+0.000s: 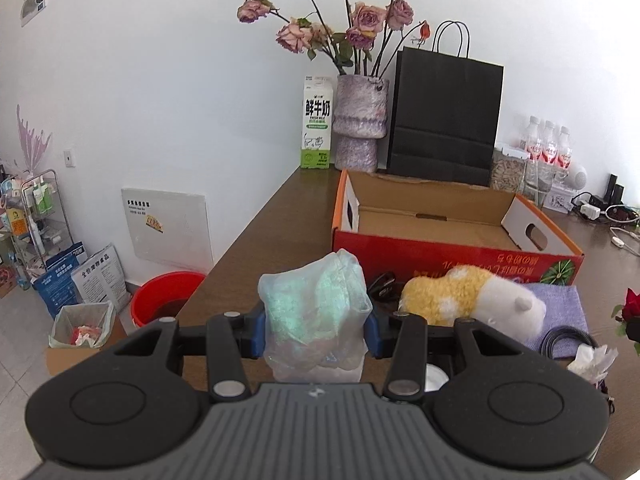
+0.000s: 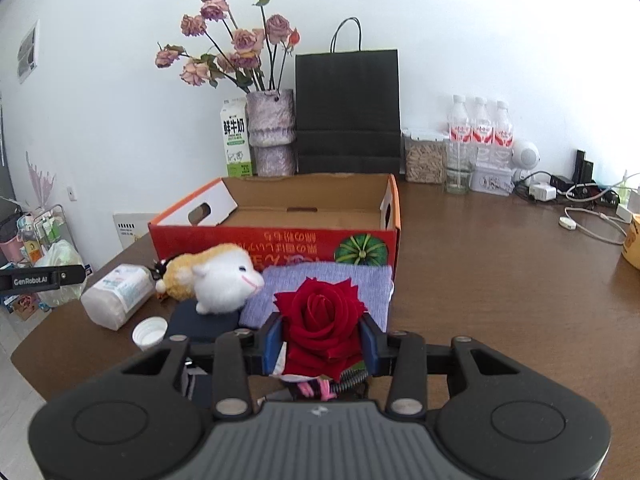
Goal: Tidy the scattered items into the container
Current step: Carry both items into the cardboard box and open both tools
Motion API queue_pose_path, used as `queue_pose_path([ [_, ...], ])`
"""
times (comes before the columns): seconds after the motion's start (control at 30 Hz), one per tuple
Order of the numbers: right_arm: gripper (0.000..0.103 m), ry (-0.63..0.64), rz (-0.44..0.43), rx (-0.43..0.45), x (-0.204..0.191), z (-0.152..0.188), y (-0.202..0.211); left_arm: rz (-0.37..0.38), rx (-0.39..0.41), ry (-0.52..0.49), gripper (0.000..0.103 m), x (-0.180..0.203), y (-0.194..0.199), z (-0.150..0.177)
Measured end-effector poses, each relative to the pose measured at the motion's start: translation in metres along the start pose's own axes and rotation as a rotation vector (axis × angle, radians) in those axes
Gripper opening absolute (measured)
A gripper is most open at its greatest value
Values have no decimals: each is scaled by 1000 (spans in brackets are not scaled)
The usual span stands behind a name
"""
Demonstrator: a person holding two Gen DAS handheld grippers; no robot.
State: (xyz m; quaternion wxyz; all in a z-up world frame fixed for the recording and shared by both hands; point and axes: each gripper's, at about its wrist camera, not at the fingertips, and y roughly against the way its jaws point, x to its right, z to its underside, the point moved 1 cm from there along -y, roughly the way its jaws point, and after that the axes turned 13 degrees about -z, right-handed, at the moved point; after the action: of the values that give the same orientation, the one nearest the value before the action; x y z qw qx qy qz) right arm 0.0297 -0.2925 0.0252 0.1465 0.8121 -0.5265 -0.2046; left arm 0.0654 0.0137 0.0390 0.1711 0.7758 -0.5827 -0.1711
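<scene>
both tools are clamped on something: left tool [image 1: 316,330] grips a translucent plastic bag [image 1: 314,312], right tool [image 2: 320,346] grips a red rose [image 2: 320,320]. orange cardboard box [image 2: 276,236] sits open on the brown surface [image 2: 500,280], with a plush toy [image 2: 216,276] and purple cloth [image 2: 328,286] just in front of it, a white cap [image 2: 149,331] nearby
</scene>
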Motion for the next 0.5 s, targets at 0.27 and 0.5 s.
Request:
queue_pose_path([
  [0.27, 39, 62, -31, 101, 3, -56, -39, 67, 73, 42, 48, 42, -17, -48],
  [0.5, 39, 44, -37, 128, 23, -96, -98, 80, 50, 70, 48, 76, -58, -73],
])
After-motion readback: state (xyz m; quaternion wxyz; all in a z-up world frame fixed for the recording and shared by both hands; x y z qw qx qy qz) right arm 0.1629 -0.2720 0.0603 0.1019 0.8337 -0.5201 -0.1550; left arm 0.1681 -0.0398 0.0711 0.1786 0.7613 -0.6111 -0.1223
